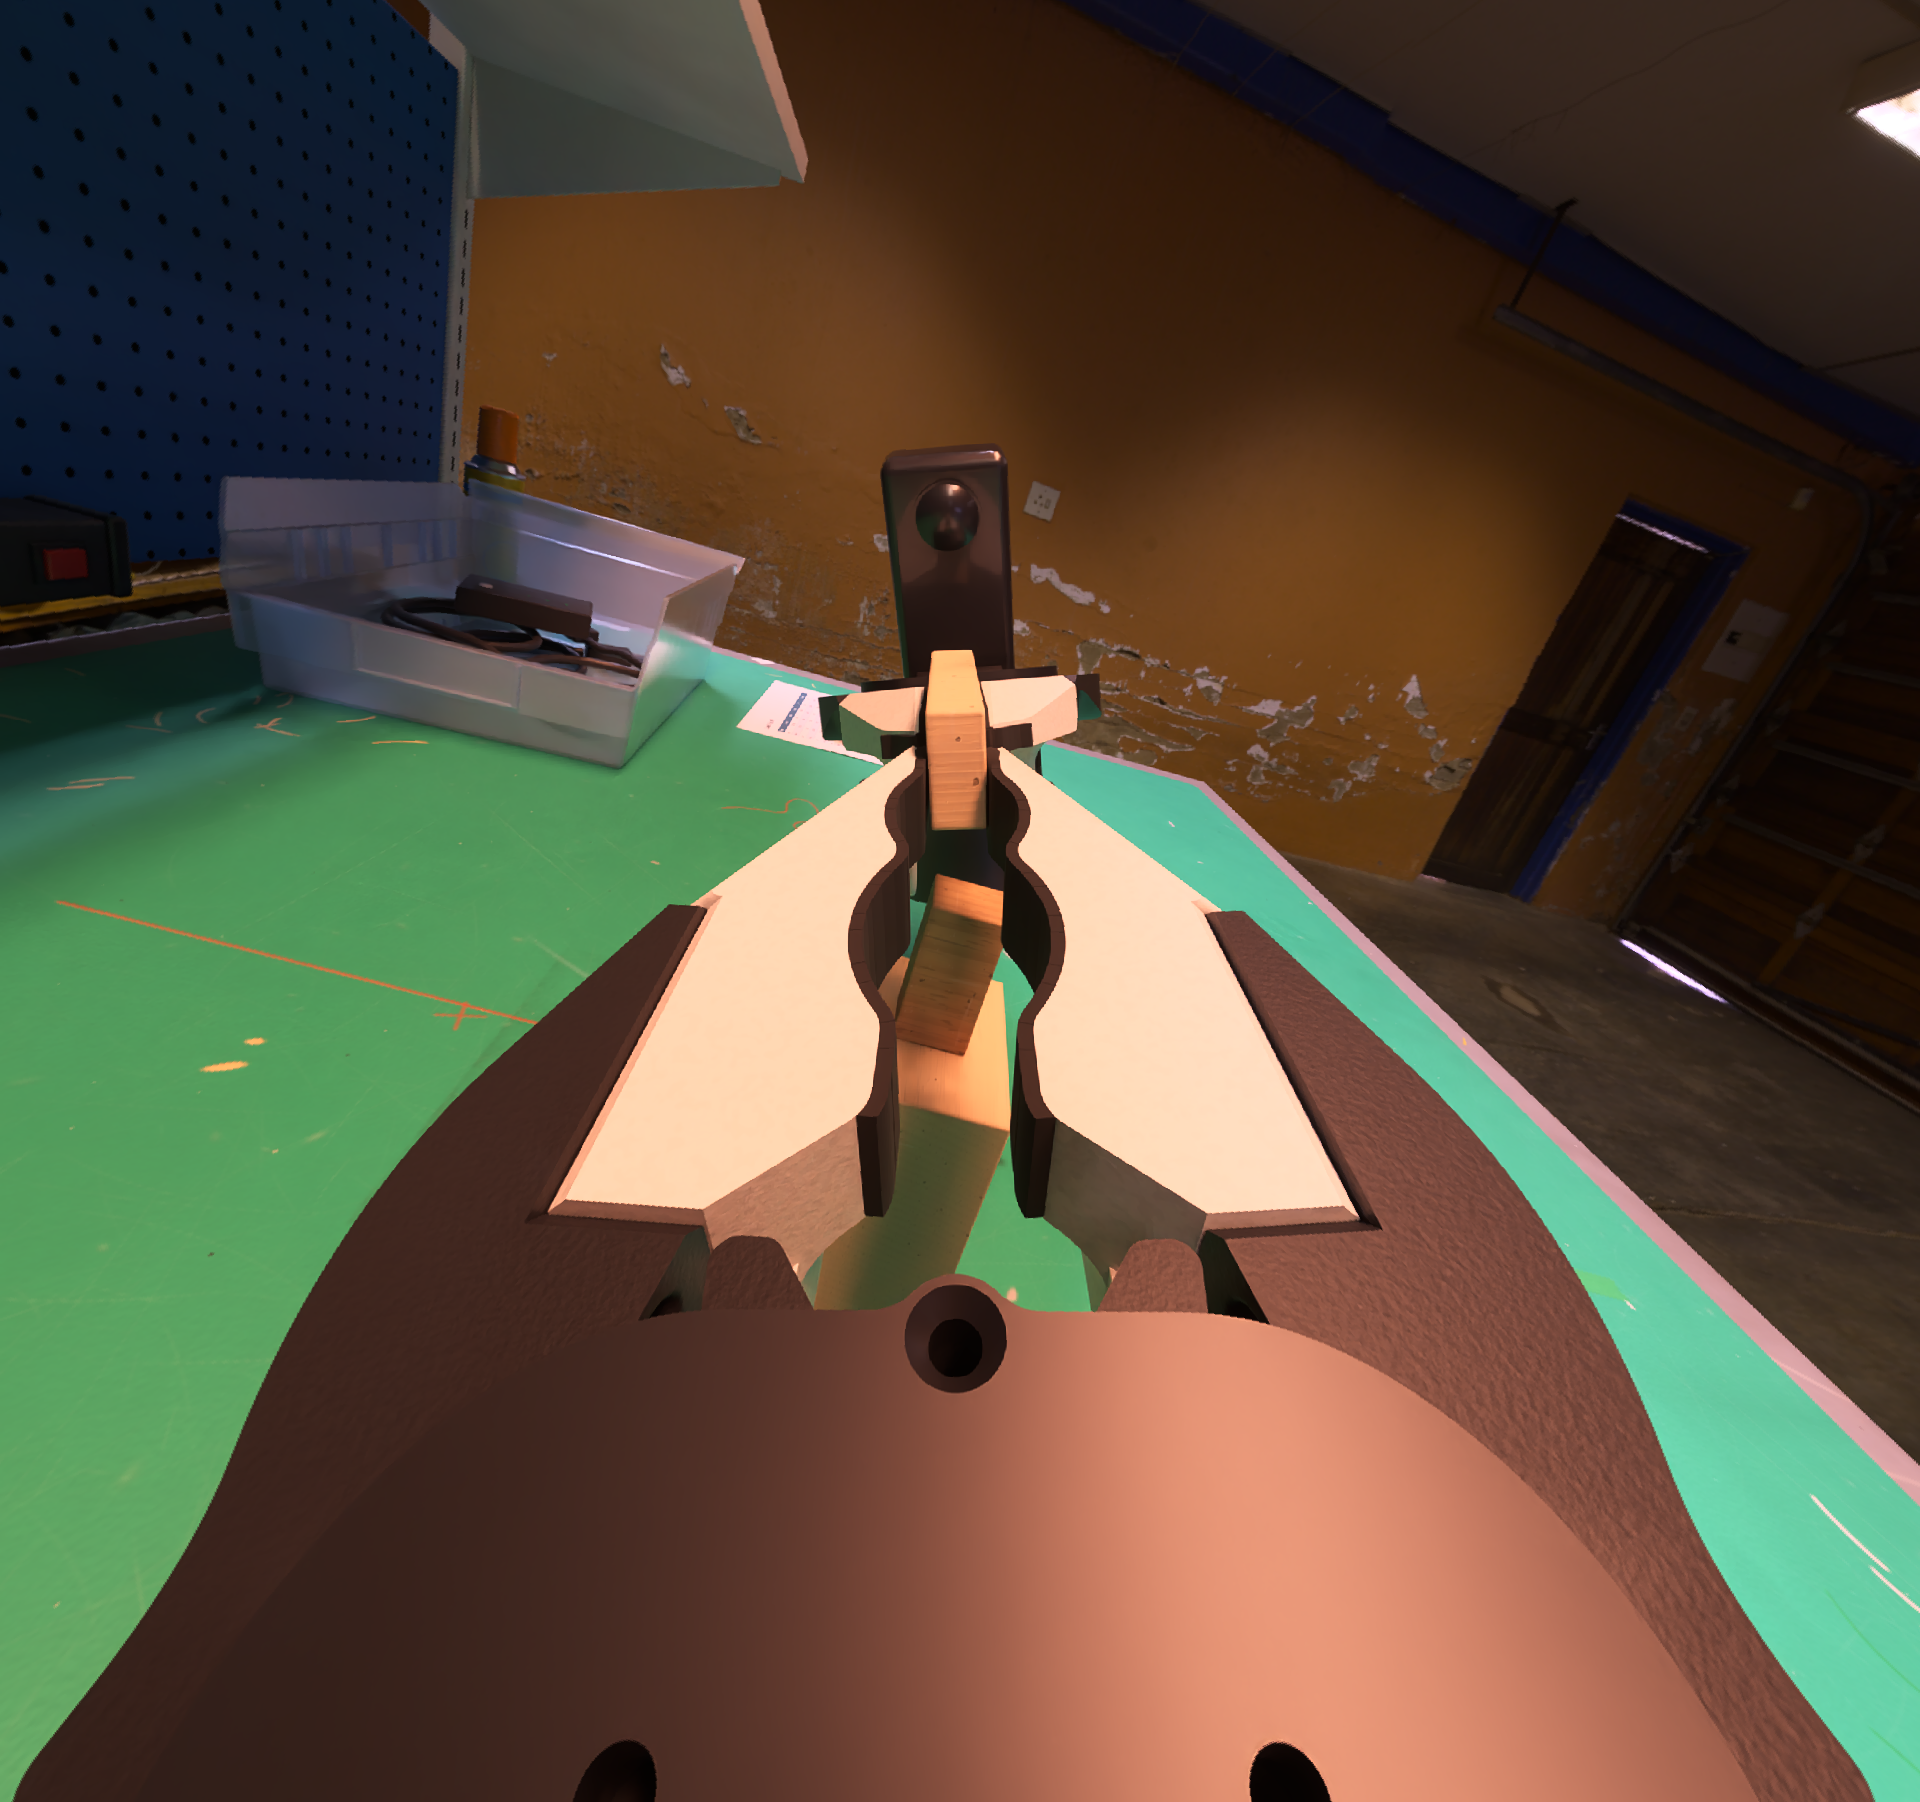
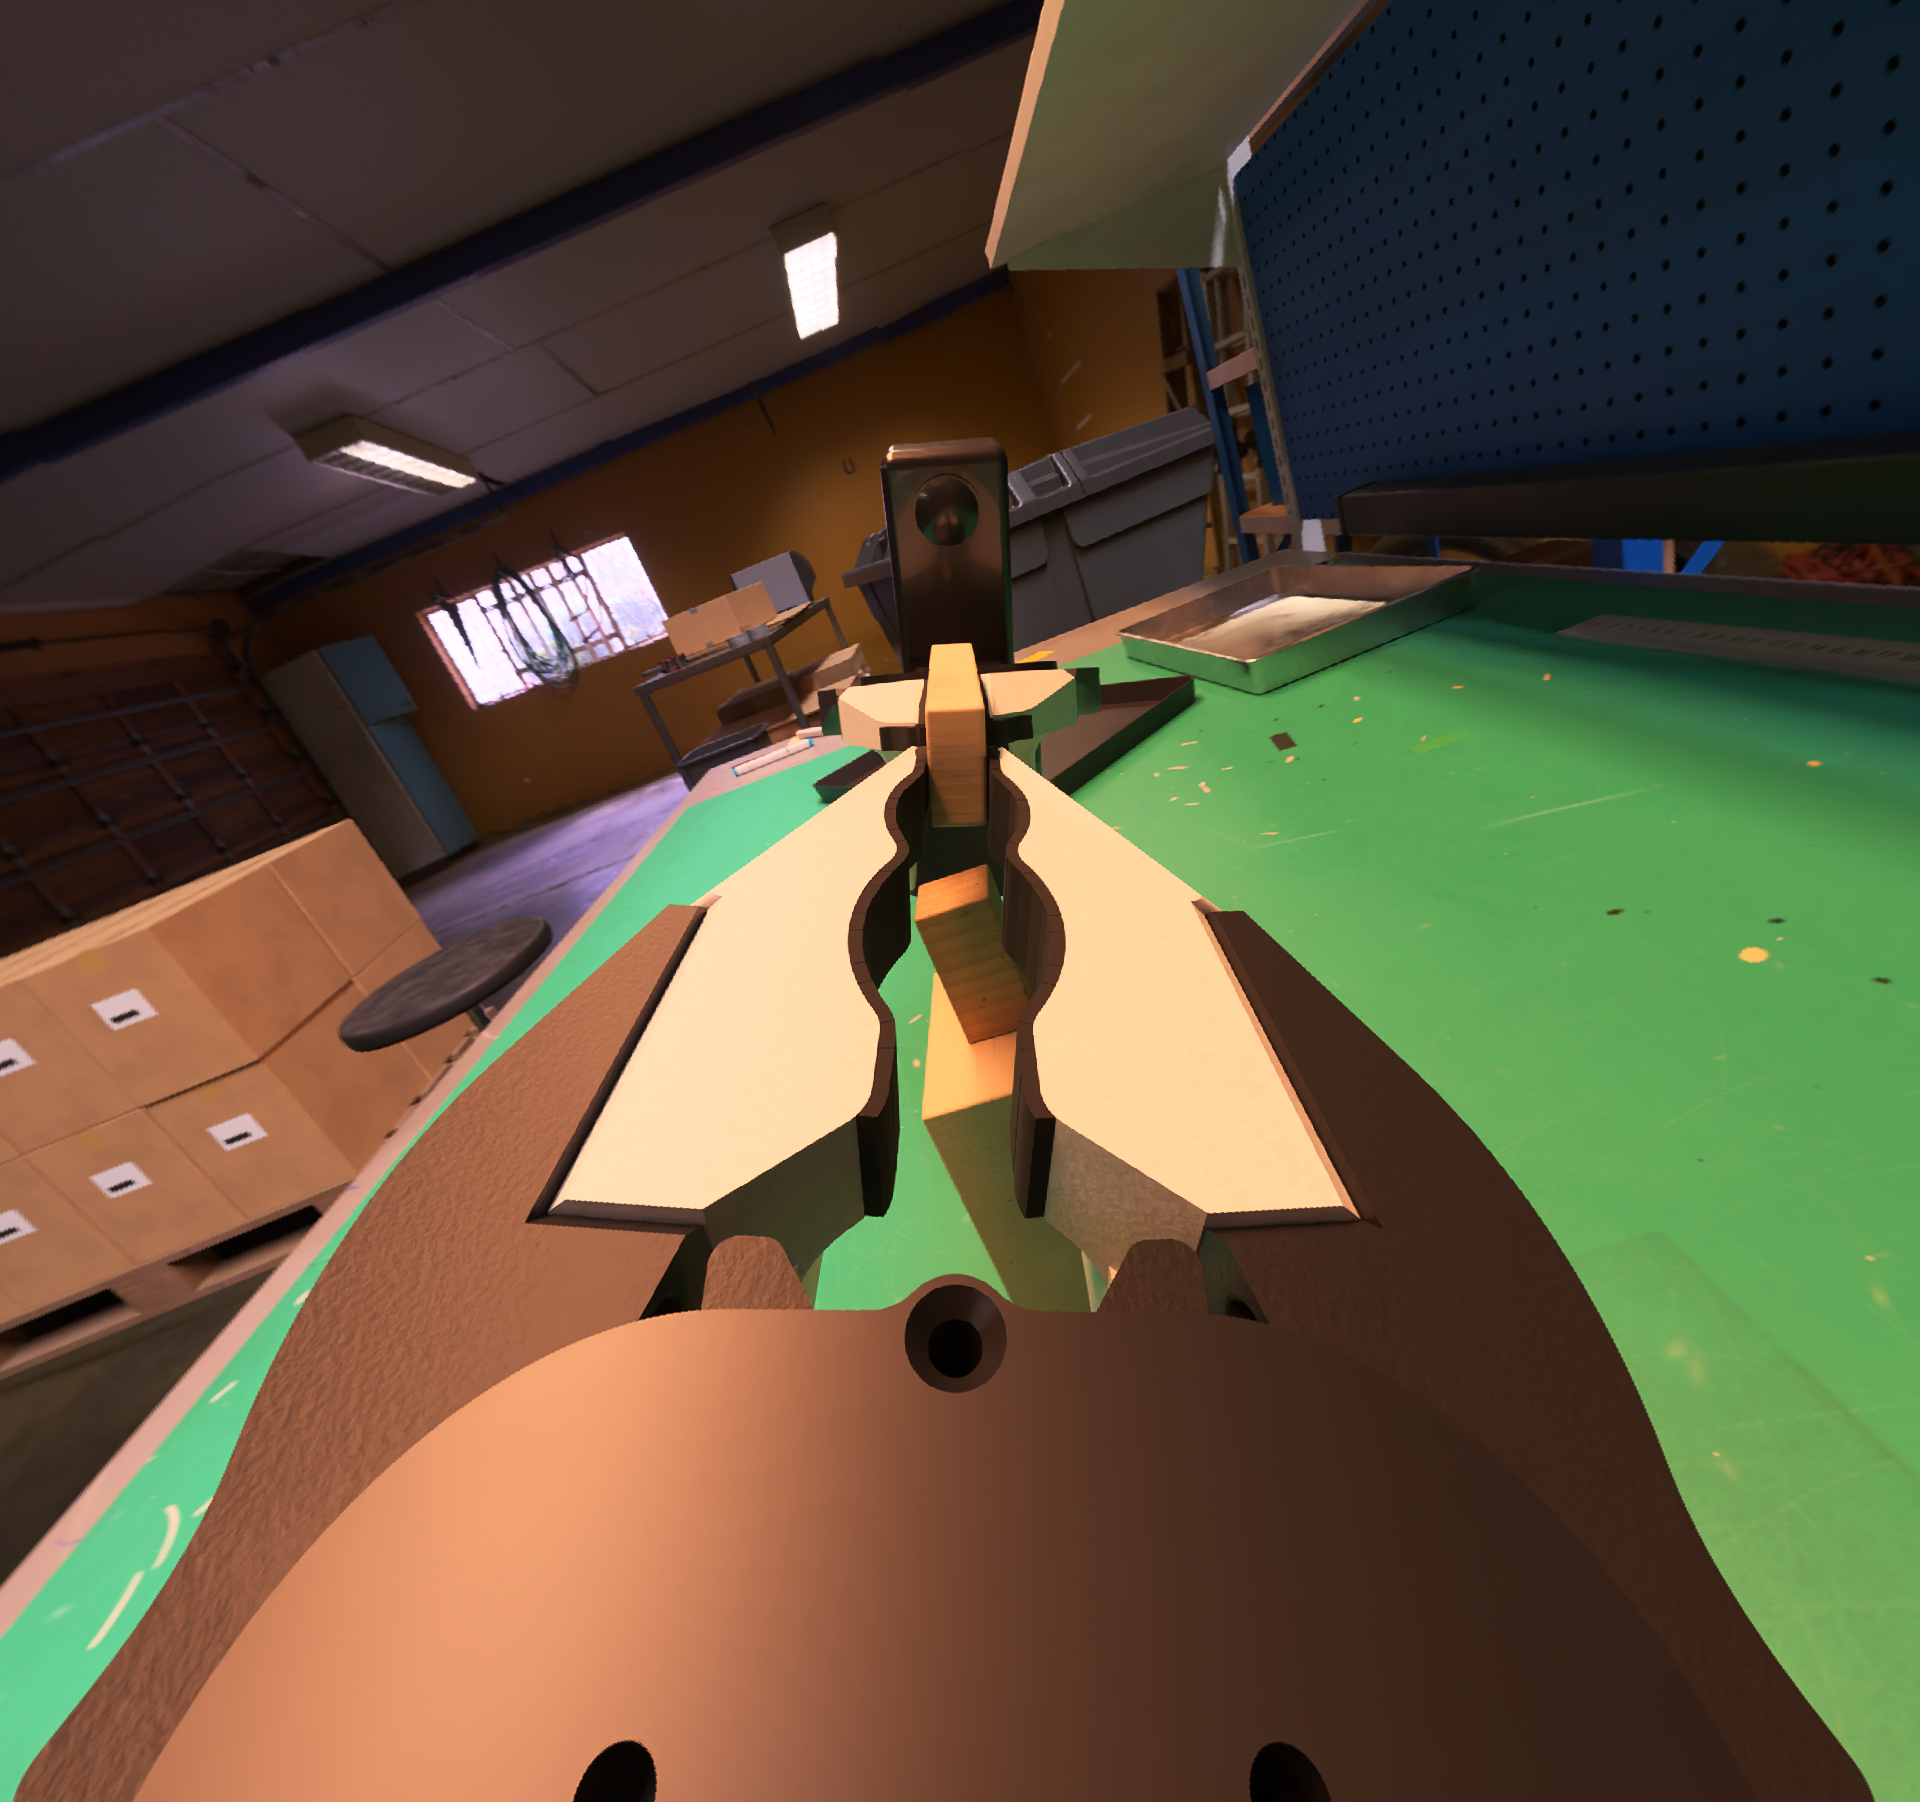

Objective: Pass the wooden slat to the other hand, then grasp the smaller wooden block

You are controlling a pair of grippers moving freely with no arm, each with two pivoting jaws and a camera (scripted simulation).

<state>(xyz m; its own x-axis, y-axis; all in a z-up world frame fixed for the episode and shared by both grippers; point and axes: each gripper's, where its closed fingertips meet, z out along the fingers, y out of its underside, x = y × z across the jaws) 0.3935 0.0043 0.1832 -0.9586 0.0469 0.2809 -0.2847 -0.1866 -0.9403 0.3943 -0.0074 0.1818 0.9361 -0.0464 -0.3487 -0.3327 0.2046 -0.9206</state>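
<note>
The pale wooden slat [image 1: 956,750] is held in the air between my two grippers, which face each other tip to tip. My left gripper [image 1: 958,776] is shut on the near end of the slat. My right gripper [image 1: 956,708] shows beyond it, with its jaws closed on the far end. In the right wrist view the slat [image 2: 954,734] sits between the right gripper's [image 2: 956,776] fingertips, with the left gripper [image 2: 954,703] behind it. Below, on the green table, the smaller wooden block [image 1: 940,973] [image 2: 971,963] lies against a larger pale block [image 1: 961,1077] [image 2: 966,1077].
A clear plastic bin [image 1: 623,609] holding a dark cable stands at the back left, by a spray can [image 1: 497,448] and a black box [image 1: 62,557]. A metal tray [image 2: 1288,625] and a dark tray [image 2: 1122,713] sit farther off. The table edge [image 1: 1455,1046] runs close by.
</note>
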